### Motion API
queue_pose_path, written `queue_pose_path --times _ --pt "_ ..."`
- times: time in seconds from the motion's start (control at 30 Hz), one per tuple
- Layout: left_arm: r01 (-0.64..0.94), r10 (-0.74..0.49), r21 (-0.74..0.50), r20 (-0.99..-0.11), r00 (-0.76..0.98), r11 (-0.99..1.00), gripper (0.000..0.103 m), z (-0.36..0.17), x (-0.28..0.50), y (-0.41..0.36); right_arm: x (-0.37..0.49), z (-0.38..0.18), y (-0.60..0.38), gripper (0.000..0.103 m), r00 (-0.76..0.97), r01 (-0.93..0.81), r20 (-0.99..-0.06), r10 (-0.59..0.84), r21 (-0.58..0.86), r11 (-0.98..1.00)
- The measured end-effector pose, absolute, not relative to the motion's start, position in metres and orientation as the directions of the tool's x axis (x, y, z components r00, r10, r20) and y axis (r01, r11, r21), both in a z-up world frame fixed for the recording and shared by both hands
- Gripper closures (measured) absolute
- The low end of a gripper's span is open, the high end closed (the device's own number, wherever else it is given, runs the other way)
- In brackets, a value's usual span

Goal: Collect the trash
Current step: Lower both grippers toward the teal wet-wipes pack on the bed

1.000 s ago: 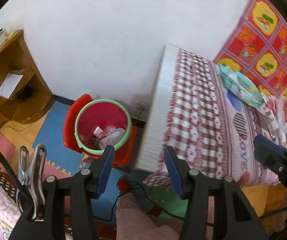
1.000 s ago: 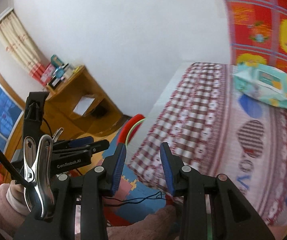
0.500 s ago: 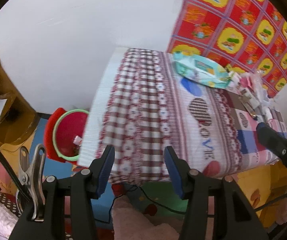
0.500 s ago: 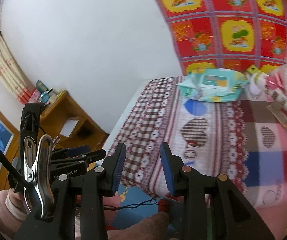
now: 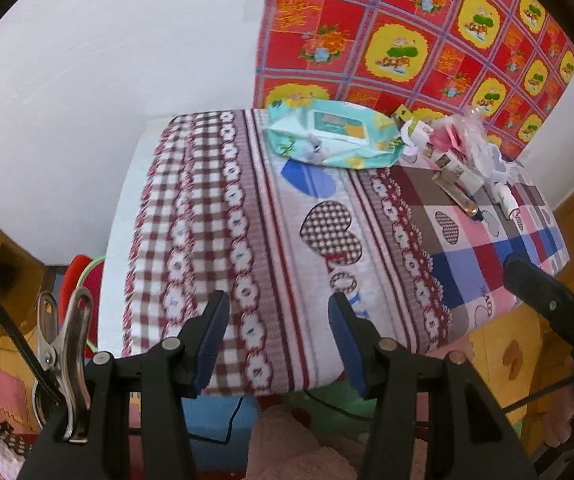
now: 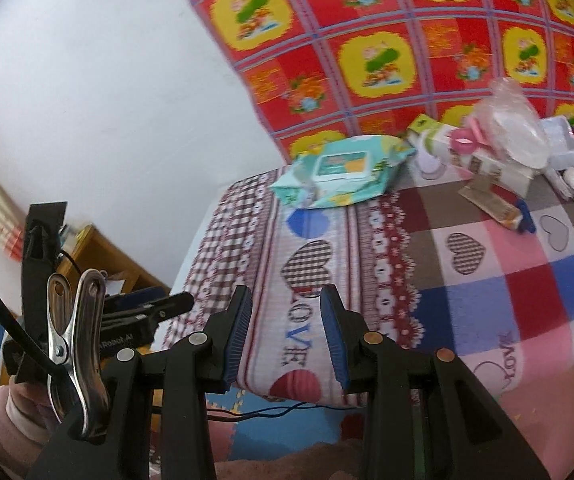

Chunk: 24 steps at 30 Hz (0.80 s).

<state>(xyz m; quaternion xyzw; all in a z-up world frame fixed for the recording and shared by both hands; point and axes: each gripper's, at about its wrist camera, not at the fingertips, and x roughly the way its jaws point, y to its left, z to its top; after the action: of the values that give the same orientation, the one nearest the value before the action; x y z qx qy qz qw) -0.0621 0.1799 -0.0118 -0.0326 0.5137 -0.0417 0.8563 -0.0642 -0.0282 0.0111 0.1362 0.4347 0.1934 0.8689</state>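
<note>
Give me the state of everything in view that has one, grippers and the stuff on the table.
left gripper: open, nothing between its pads.
right gripper: open, empty.
wet wipes pack: lying flat on the table, flap lid shut.
trash pile: loose boxes, wrappers and clear plastic heaped at the far side, not yet collected.
flat packet: lying apart from the pile, on the cloth.
red bin: on the floor beside the table, mostly hidden.

One teal plastic pack of wet wipes (image 5: 333,142) lies on one table draped in a patchwork heart-print cloth (image 6: 467,280), beside one heap of crumpled wrappers and small cartons (image 6: 515,148), too jumbled to count; one red bin (image 5: 83,280) below.
</note>
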Motion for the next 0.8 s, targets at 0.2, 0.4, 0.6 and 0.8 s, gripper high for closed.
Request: queue_pose_path --times 0.2,0.4,0.6,0.8 --pt "0.075 -0.133 -0.111 -0.879 0.459 0.991 0.049 -0.015 -0.033 0.172 -0.048 0.001 -0.042 0.066 0.562 -0.139 -0.720 0.408 0.404 0.904" --pt "0.084 -0.141 -0.115 -0.876 0.461 0.990 0.049 -0.017 -0.003 0.169 -0.033 -0.003 -0.049 0.066 0.587 -0.076 -0.726 0.360 0.393 0.917" --pt "0.108 -0.158 -0.121 -0.878 0.453 0.987 0.049 -0.018 0.024 0.161 -0.017 -0.002 -0.054 0.066 0.582 -0.053 -0.743 0.331 0.372 0.927" --pt "0.098 -0.158 -0.128 -0.882 0.444 0.987 0.049 -0.022 0.047 0.152 0.005 -0.007 -0.057 0.066 0.559 -0.059 -0.758 0.336 0.367 0.928"
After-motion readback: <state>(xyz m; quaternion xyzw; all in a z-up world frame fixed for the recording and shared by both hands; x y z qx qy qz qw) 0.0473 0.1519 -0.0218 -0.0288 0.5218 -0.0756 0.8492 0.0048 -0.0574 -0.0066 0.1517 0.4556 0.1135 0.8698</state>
